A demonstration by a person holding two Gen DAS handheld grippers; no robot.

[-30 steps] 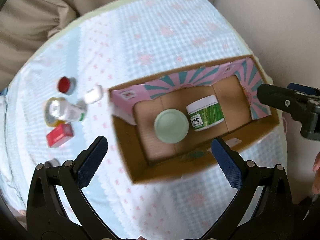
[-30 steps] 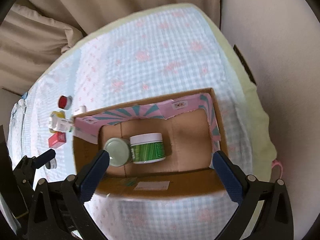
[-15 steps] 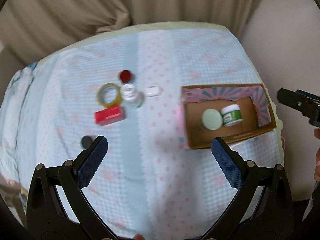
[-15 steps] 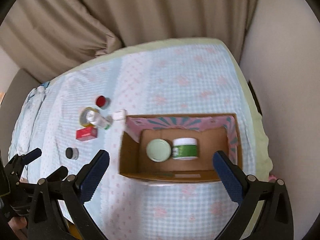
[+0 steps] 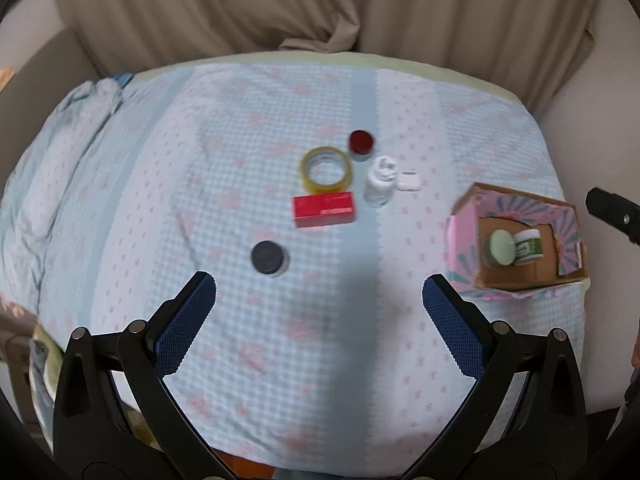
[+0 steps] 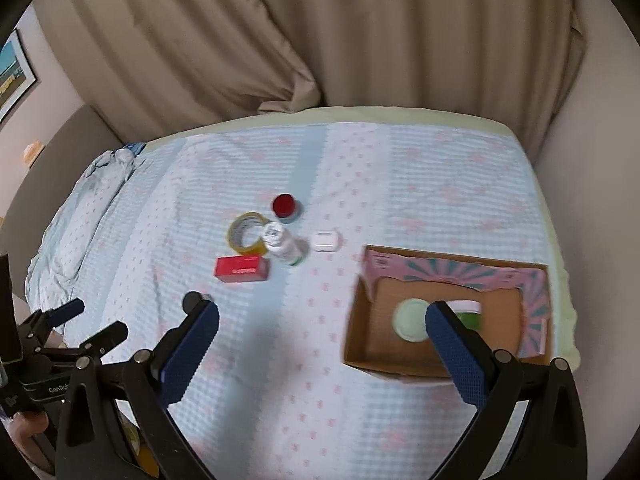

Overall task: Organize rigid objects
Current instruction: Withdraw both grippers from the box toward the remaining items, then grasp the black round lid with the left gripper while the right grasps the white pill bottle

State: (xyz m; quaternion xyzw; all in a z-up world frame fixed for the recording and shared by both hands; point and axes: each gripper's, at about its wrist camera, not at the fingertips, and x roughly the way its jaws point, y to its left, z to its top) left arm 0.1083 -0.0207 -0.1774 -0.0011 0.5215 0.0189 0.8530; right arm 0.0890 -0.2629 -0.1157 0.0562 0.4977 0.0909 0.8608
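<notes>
Loose on the checked cloth lie a red box, a yellow tape roll, a white bottle, a red-lidded jar, a white earbud case and a black-lidded jar. The cardboard box at the right holds a pale green lid and a green-labelled jar. My left gripper is open and empty above the cloth. My right gripper is open and empty too, left of the box.
Beige curtains hang behind the cloth-covered table. Crumpled cloth bunches at the left edge. A wall stands close on the right. A person's hand holds the left gripper's handle at lower left.
Both grippers have pulled back and up from over the cardboard box, and the left one swung left. The loose items now sit mid-view. Both stayed open.
</notes>
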